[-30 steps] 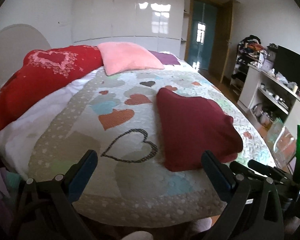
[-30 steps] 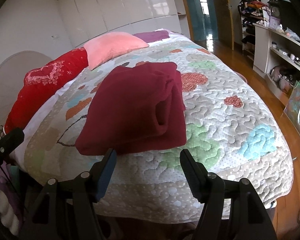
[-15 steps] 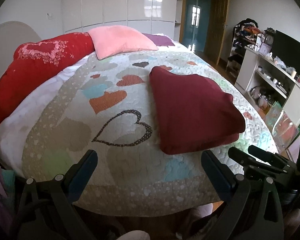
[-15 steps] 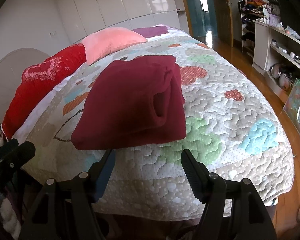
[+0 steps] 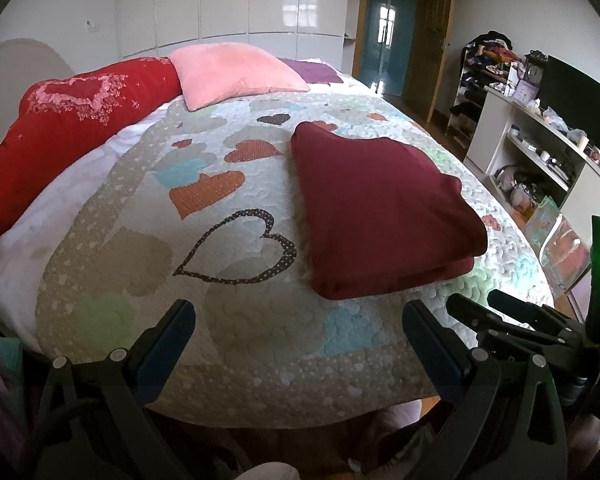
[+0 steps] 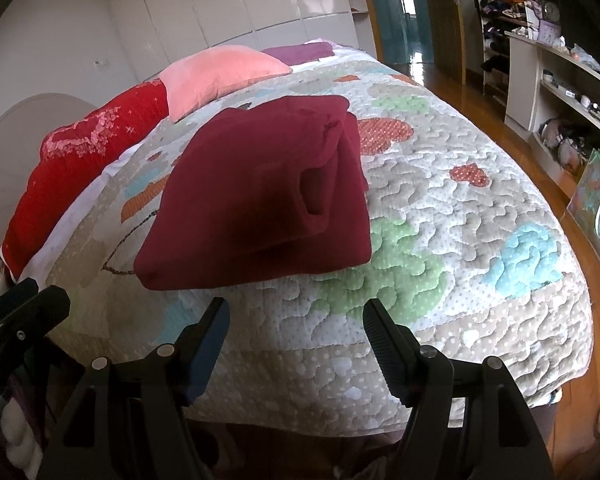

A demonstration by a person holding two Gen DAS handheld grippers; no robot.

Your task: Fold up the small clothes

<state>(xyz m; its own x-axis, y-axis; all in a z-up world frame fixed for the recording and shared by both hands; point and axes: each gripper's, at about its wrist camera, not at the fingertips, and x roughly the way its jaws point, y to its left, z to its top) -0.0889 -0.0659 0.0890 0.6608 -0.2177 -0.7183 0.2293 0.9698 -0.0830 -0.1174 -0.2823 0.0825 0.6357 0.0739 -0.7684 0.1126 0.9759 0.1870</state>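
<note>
- My left hand-held gripper [image 5: 298, 322] hangs over the foot edge of the bed, its two fingers spread wide apart with nothing between them.
- My right hand-held gripper [image 6: 296, 320] hangs over the same edge, fingers likewise parted and gripping nothing; neither touches the cloth.
- The dark red garment [image 5: 376, 210] lies folded into a thick, roughly rectangular bundle on the heart-patterned quilt [image 5: 228, 216], just beyond both sets of fingertips.
- Through the left wrist camera I see the bundle right of centre, with a stacked folded edge facing me and a dotted heart outline [image 5: 240, 252] just to its left.
- Through the right wrist camera the garment [image 6: 256, 196] sits left of centre, and a tucked opening, seemingly a sleeve or a cuff, shows on its right side.
- At the head of the bed a red pillow [image 5: 68, 120] lies beside a pink pillow [image 5: 236, 72], both well apart from the garment.
- A shelving unit [image 6: 556, 92] with clutter stands along the wall to the right of the bed.
</note>
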